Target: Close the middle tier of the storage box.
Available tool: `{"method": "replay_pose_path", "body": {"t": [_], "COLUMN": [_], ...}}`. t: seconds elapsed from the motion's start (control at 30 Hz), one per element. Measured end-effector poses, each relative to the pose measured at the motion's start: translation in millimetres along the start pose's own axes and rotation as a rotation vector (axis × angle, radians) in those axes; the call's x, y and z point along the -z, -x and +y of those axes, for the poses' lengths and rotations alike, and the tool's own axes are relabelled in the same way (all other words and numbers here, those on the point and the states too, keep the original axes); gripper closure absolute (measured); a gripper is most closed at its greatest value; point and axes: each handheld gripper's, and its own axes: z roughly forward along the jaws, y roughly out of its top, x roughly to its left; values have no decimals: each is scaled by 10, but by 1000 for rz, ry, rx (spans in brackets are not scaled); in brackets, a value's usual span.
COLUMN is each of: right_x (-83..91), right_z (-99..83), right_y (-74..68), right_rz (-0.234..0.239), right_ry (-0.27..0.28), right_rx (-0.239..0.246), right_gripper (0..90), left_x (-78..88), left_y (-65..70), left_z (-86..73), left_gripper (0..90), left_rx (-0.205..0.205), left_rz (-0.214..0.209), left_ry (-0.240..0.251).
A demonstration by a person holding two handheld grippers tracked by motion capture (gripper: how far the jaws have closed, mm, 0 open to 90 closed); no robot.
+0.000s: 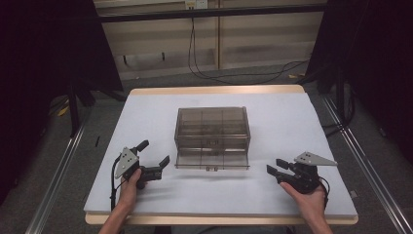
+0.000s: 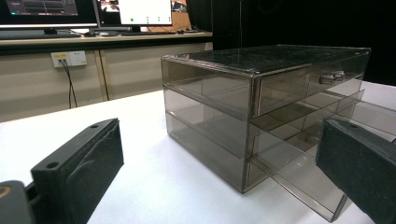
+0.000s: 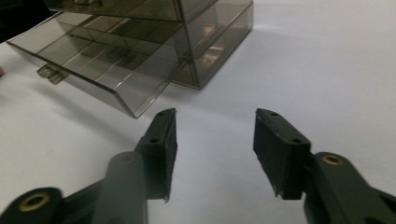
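A white-topped table (image 1: pixel 146 126) carries a smoky clear drawer cabinet (image 1: pixel 212 127)

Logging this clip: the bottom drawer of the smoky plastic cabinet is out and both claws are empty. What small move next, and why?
Probably bring the right claw forward to the handle of the open bottom drawer of the cabinet. That drawer sticks out toward the person, looks empty, and both the right and left claw sit open and apart from it, so closing seems likelier.

Dim room with beige wall panelling (image 1: pixel 253 44), loose cables (image 1: pixel 229 73) on grey floor (image 1: pixel 370 161), monitors (image 2: pixel 135 11) on a desk (image 2: pixel 102 39).
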Motion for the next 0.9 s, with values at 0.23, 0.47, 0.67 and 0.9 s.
{"method": "replay_pose_path", "body": {"t": [0.23, 0.47, 0.67, 0.9], "right_x": [24, -1, -16, -31], "right_z": [2, -2, 1, -5], "right_y": [-80, -124, -168, -224], "right_rz": [44, 65, 95, 148], "right_ry": [-3, -24, -36, -73], "right_rx": [16, 26, 39, 33], "right_gripper": [631, 709, 780, 876], "left_x": [0, 0, 0, -5], "left_y": [-2, 0, -5, -4], "left_z": [0, 0, 1, 1], "left_gripper": [9, 9, 9, 9], "left_rx": [-5, 0, -10, -8], "left_rz": [2, 0, 1, -7], "left_ry": [-1, 0, 0, 1]}}
